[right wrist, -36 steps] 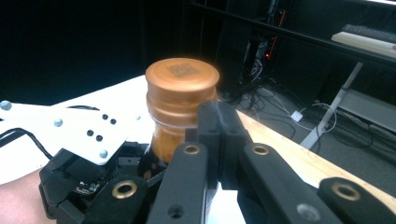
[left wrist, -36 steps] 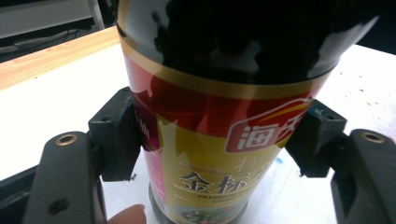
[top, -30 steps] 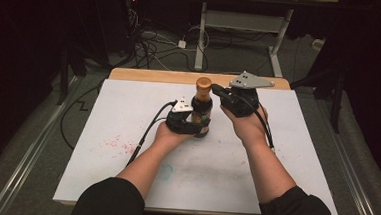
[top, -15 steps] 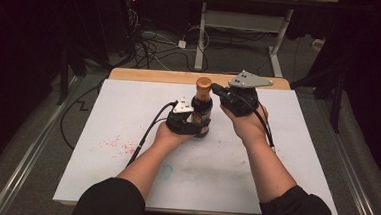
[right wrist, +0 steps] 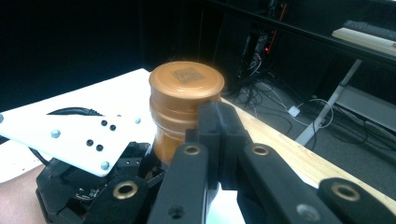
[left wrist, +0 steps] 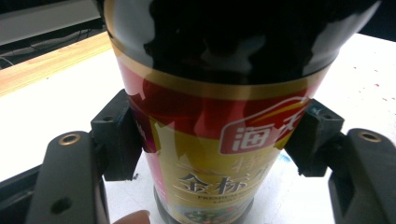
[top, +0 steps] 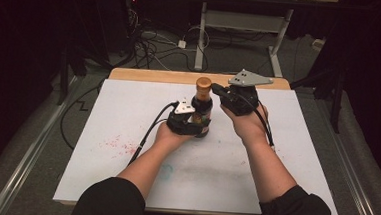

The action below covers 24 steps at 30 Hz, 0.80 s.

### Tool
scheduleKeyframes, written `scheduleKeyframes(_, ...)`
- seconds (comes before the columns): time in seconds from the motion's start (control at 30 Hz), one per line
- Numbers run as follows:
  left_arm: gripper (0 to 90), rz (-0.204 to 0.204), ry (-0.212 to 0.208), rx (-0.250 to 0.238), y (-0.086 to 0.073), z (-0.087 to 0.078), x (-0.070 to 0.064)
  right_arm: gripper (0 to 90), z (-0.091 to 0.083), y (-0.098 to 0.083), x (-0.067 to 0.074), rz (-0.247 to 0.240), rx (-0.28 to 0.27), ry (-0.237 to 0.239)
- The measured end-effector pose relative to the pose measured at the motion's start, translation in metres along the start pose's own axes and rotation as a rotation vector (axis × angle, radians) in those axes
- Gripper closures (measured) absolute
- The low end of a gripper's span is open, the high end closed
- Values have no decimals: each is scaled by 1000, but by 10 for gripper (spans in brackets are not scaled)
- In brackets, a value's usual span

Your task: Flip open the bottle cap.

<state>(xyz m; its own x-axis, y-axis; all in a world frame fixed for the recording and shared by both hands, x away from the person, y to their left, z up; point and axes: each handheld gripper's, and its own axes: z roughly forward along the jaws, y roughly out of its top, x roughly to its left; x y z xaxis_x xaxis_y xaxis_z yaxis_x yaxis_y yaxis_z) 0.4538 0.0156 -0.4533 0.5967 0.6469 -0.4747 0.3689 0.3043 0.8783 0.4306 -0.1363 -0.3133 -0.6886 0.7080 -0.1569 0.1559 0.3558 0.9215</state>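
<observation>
Item: dark glass sauce bottle (top: 201, 113) with an orange-brown screw cap (top: 203, 83), standing upright on the white table cover (top: 128, 113) toward the far middle of the table, just short of the bare wooden table edge (top: 145, 75). The label is red and gold, with white characters on a red panel, seen close in the left gripper view (left wrist: 224, 154). Left gripper (top: 190, 123): set at the bottle's lower body from the person's near left side, its jaws closed in on the label, one black pad (left wrist: 116, 135) pressing each flank of the bottle; the jaws have just been closing onto it, with the bottle between them. Right gripper (top: 218, 90): held higher, just right of the bottle's neck, with its grey three-cornered plate (top: 250, 79) on top; in the right gripper view its two jaws lie pressed together with nothing between them, their tips (right wrist: 219, 126) just beside the cap (right wrist: 186, 105), and whether they touch it cannot be told. Faint red specks (top: 118, 144) mark the cover to the left of the bottle. Cables (top: 152, 40) lie on the floor beyond the table.
</observation>
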Motion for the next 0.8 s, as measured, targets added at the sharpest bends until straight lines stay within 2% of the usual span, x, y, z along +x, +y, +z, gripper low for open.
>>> scheduleKeyframes(0.23, 294, -7, 11, -6, 0, 1, -2, 900, -1, 1, 3, -9, 6, -6)
scheduleKeyframes(0.27, 294, -6, 14, -7, 0, 1, -2, 900, -3, 2, 2, 0, -10, -6)
scheduleKeyframes(0.37, 294, 1, 13, 0, 0, 1, -2, 900, -3, 4, 3, -18, 12, -20)
scheduleKeyframes(0.43, 294, -3, 16, -4, 0, 2, -2, 900, -2, 4, 1, 7, 8, -14)
scheduleKeyframes(0.73, 296, -13, 25, -16, -1, 3, -3, 900, -2, 6, 3, -8, 16, -19)
scheduleKeyframes(0.77, 296, 41, 9, 29, 0, 0, 0, 900, -2, 6, 4, -10, 19, -22)
scheduleKeyframes(0.8, 296, 504, 3, 433, 18, -25, 28, 900, -2, 7, 5, -11, 21, -25)
